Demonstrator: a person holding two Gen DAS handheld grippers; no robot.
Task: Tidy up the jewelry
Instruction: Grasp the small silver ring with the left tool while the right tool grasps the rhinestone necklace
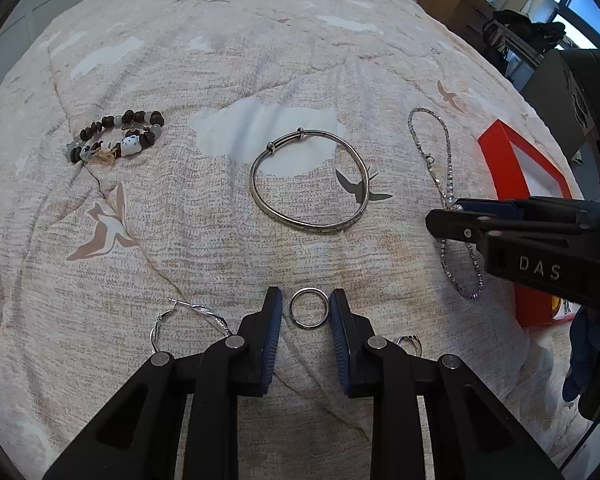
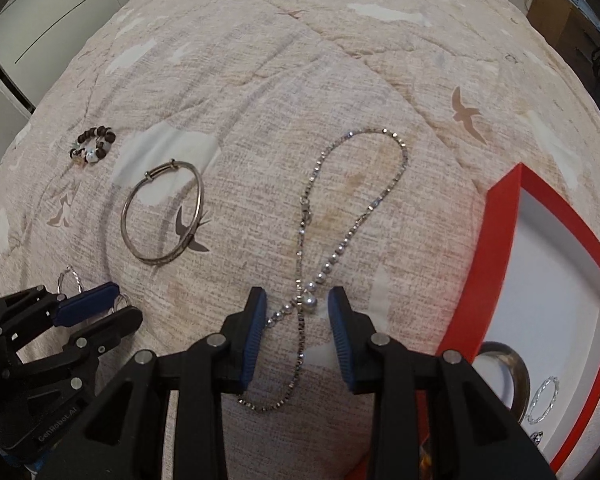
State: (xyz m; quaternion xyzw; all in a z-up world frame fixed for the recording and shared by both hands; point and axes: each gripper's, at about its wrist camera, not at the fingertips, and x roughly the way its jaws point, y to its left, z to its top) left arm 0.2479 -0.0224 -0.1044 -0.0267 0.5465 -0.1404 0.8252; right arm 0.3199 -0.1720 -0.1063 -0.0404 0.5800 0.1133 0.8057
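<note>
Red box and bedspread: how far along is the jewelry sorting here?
Done: a bangle and twisted hoop already lie in the red box. In hand: left gripper open around the ring; right gripper open over the necklace. Left: silver bangle, beaded bracelet, hoop earring.

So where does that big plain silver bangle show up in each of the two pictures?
Left wrist view: the silver bangle lies near the middle, beyond the small ring.
Right wrist view: the silver bangle lies left of centre, left of the chain necklace.
Shared landmark: the dark bird print on the bedcover under the bangle's rim.
</note>
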